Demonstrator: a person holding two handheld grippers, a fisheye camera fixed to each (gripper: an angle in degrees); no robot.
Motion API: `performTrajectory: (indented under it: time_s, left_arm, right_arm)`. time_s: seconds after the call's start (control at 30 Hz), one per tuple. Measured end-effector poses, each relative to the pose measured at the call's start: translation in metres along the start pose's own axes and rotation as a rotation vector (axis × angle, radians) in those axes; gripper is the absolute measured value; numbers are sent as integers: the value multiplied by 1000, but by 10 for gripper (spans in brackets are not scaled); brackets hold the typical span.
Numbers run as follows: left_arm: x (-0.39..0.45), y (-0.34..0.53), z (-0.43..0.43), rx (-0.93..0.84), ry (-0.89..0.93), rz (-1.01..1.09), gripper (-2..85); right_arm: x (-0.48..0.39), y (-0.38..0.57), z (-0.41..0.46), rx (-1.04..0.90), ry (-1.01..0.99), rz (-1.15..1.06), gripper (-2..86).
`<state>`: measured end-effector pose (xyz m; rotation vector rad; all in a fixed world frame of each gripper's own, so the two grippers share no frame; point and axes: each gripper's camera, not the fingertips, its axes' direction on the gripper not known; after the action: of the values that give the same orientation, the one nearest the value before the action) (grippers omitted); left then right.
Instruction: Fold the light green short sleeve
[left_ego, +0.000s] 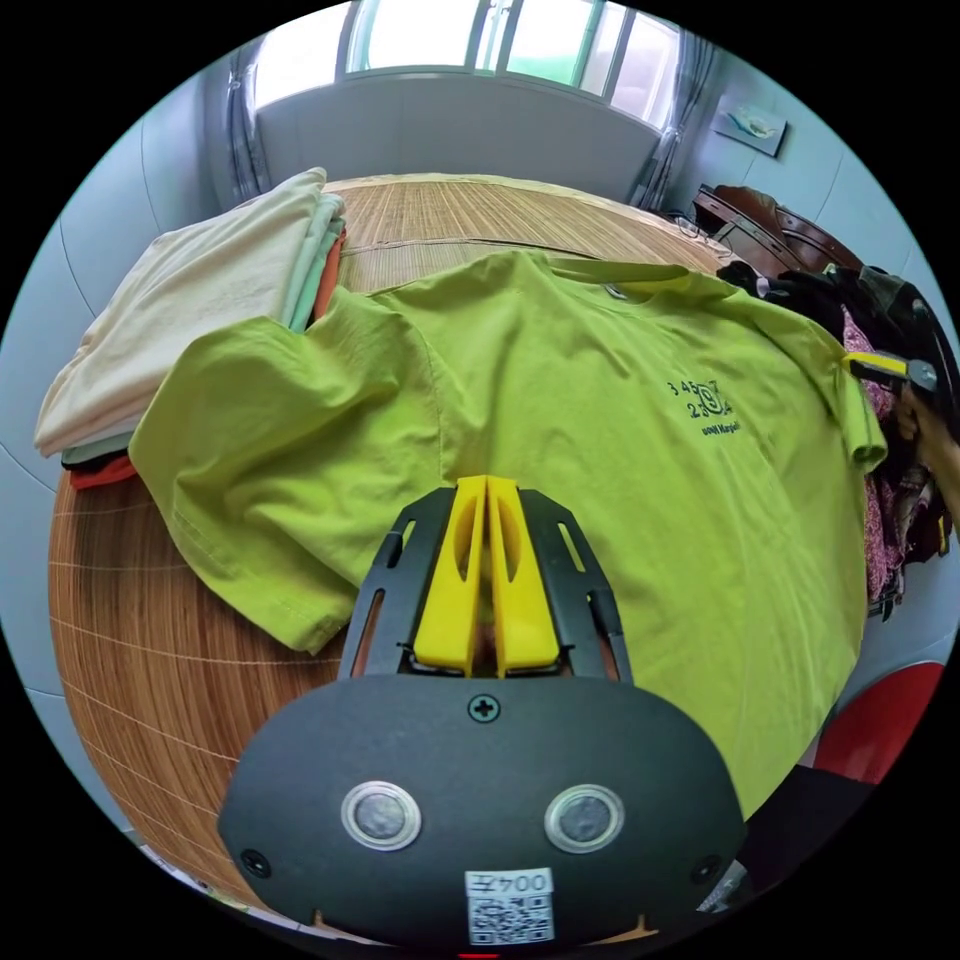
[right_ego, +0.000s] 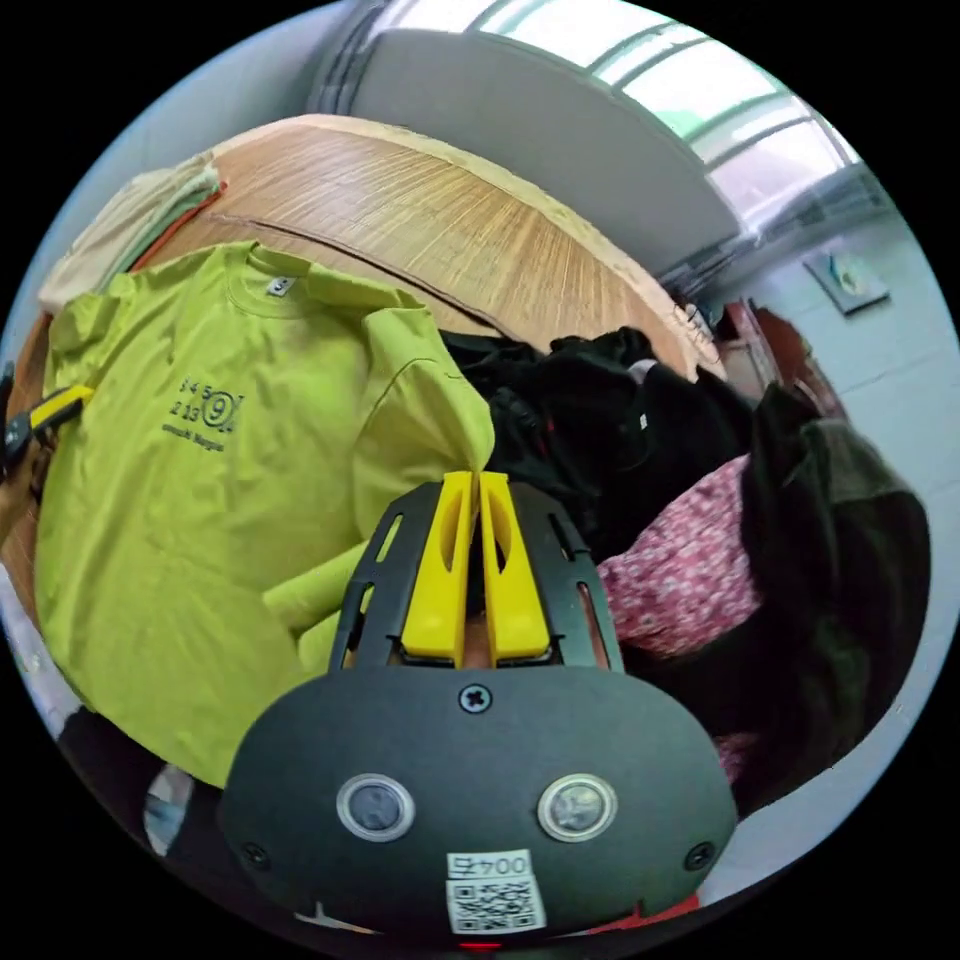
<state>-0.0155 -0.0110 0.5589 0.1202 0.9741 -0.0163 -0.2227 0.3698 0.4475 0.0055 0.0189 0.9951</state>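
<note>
My right gripper (right_ego: 476, 482) is clenched on the sleeve tip of the light green shirt (right_ego: 200, 480), lifting it to a peak at the centre of the right gripper view. My left gripper (left_ego: 486, 487) has its jaws pressed together low on the shirt's body at centre frame; whether cloth is pinched there I cannot tell. The shirt lies chest-up on the woven mat (left_ego: 470, 215), folded clothes (left_ego: 190, 290) at upper left. I judge the first sleeve fold has begun: next, carry that sleeve inward across the chest.

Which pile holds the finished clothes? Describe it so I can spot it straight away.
Start from the bamboo mat covering the bed. The folded stack sits at its edge beside the light green shirt, partly under one sleeve. Unlike the dark jumbled heap opposite, it is neat, with a cream piece on top and orange at the bottom.
</note>
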Motion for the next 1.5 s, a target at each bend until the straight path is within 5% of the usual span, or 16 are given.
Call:
performTrajectory:
  time_s: [0.2, 0.33, 0.5, 0.6, 0.83, 1.0, 1.17, 1.27, 1.5]
  left_arm:
    - [1, 1, -4, 0, -13, 7, 4]
    - [1, 1, -7, -2, -23, 10, 5]
    - [-15, -11, -18, -74, 74, -61, 13]
    - [-28, -7, -51, -58, 102, -84, 30]
    - [-49, 28, -111, -10, 66, -100, 29]
    - [-29, -31, -89, 0, -39, 19, 13]
    - [-26, -66, -40, -34, -185, -49, 4]
    - [-31, -67, -21, -53, -272, -33, 2]
    - [-50, -117, -4, -64, -347, 85, 2]
  right_arm:
    - [52, -56, 59, -163, 195, 42, -4]
    - [80, -59, 12, -4, 189, 265, 0]
    - [65, -4, -79, 258, -213, 341, 47]
    - [40, 34, -99, 207, -394, 346, 63]
    - [-70, 87, -115, 17, -455, 267, 1]
    - [-120, 6, -98, 107, -330, 120, 18]
    - [-62, -104, -24, 43, -265, 219, 8]
    - [-27, -147, 18, -7, -394, 282, -1]
    - [-25, -215, 64, -53, -317, 122, -5]
